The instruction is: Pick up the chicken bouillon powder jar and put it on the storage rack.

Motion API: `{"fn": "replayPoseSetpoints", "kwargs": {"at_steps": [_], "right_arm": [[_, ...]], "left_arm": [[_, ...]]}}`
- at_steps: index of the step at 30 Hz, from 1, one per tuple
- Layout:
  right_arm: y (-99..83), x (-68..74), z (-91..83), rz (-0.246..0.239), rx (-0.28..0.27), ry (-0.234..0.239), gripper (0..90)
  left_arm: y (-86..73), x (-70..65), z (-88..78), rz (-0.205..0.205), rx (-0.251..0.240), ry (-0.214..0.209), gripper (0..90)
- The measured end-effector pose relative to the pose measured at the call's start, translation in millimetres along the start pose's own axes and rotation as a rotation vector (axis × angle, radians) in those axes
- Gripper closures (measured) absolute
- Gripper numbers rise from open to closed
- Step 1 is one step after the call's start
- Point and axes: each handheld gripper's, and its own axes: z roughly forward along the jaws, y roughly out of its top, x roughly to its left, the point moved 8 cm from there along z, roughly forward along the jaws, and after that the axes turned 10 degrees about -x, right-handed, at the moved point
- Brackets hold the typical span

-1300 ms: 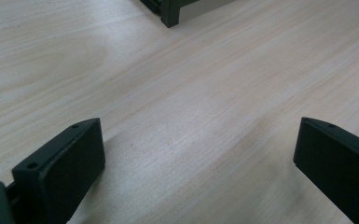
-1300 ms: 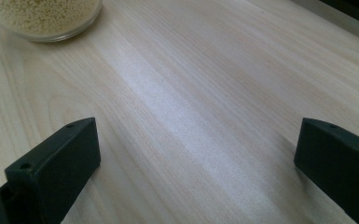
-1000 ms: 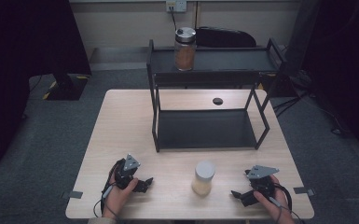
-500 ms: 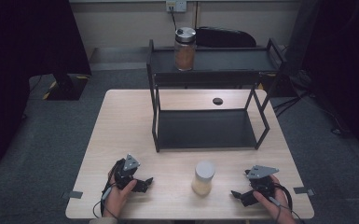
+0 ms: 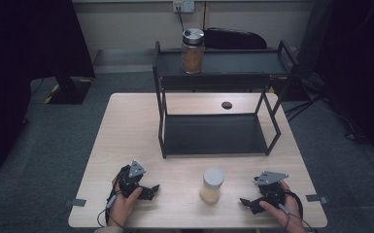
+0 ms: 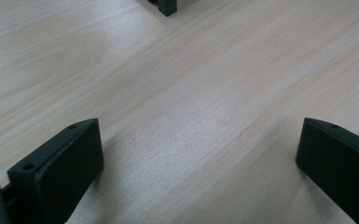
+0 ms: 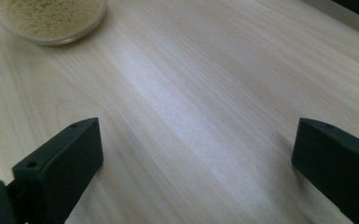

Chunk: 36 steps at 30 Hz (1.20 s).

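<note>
A glass jar of pale grains with a silver lid (image 5: 212, 184) stands on the wooden table (image 5: 126, 126) near its front edge, between my two hands. Its base (image 7: 51, 18) shows at the top left of the right gripper view. My left gripper (image 5: 150, 190) rests on the table to the jar's left, open, with bare wood between its jaws (image 6: 191, 158). My right gripper (image 5: 246, 203) rests to the jar's right, also open over bare wood (image 7: 191, 158). A second jar with brown contents (image 5: 193, 51) stands on the top shelf of the black metal rack (image 5: 213, 141).
The black rack takes up the table's middle and back, its lower shelf bare. One rack foot (image 6: 167, 6) shows at the top of the left gripper view. A small dark disc (image 5: 227, 105) lies on the table behind the rack. Grey floor surrounds the table.
</note>
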Motion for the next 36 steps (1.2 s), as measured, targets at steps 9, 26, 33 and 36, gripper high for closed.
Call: {"fn": "replayPoseSetpoints", "kwargs": {"at_steps": [9, 26, 33, 36], "right_arm": [[17.3, 9.2, 4.6, -0.018, -0.019, 0.052, 1.2], [43.9, 30.0, 10.4, -0.032, -0.107, 0.167, 0.6], [53.0, 35.1, 19.0, 0.004, -0.156, 0.194, 0.6], [57.3, 38.6, 24.9, 0.008, -0.174, 0.191, 1.2]], "left_arm": [[0.0, 0.0, 0.0, 0.0, 0.0, 0.0, 0.0], [0.0, 0.0, 0.0, 0.001, 0.0, 0.0, 0.0], [0.0, 0.0, 0.0, 0.0, 0.0, 0.0, 0.0], [0.0, 0.0, 0.0, 0.0, 0.0, 0.0, 0.0]]}}
